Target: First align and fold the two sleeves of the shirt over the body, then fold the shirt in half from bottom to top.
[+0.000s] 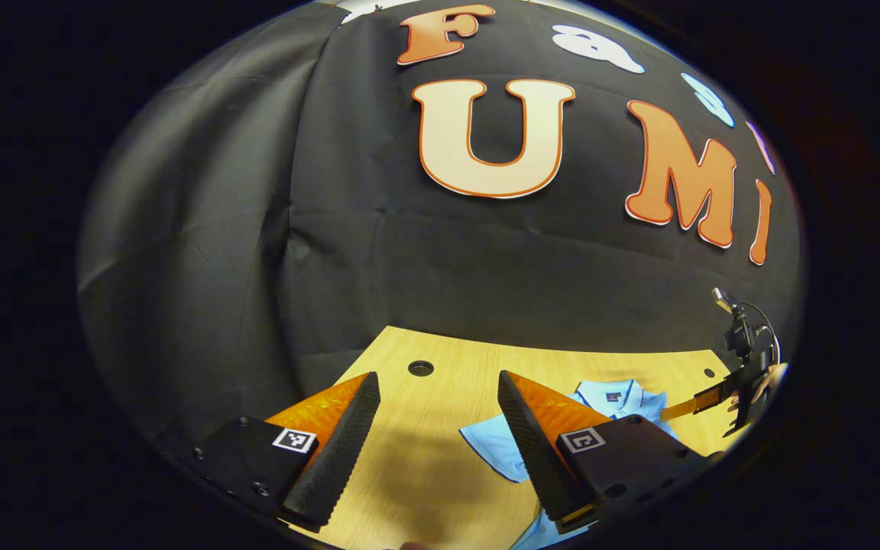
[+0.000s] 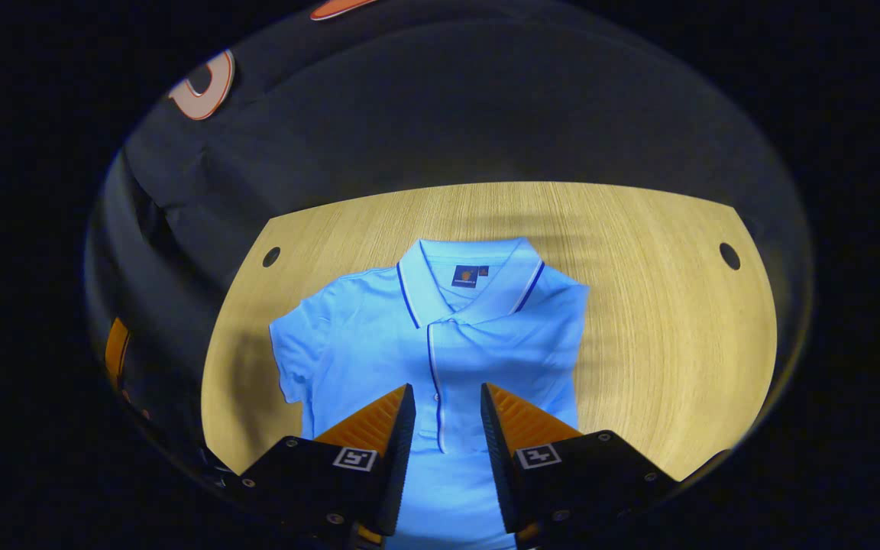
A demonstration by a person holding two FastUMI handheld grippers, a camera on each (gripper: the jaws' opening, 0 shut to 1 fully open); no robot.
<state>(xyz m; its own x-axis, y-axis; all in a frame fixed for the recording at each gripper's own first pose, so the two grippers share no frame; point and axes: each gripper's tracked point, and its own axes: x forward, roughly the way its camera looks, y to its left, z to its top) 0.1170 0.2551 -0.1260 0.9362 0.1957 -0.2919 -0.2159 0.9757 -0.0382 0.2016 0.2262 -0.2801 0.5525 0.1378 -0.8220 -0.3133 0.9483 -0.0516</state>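
A light blue polo shirt [image 2: 379, 336] lies flat on the wooden table [image 2: 661, 328], collar toward the far edge. One short sleeve [image 2: 292, 351] is spread out to the left. The shirt's right edge runs straight, with that sleeve seemingly folded in. My right gripper [image 2: 446, 389] hovers open over the button placket, nothing between its fingers. My left gripper [image 1: 436, 378] stands wide open over bare wood, left of the shirt [image 1: 501, 447]. In the left gripper view the right gripper [image 1: 703, 399] is farther off at the right, held by a hand [image 1: 767, 380].
The table has round holes near its far corners [image 2: 271, 256] [image 2: 729, 256] [image 1: 420, 367]. Black cloth walls close in behind and to the left of the table. Bare wood runs to the right of the shirt.
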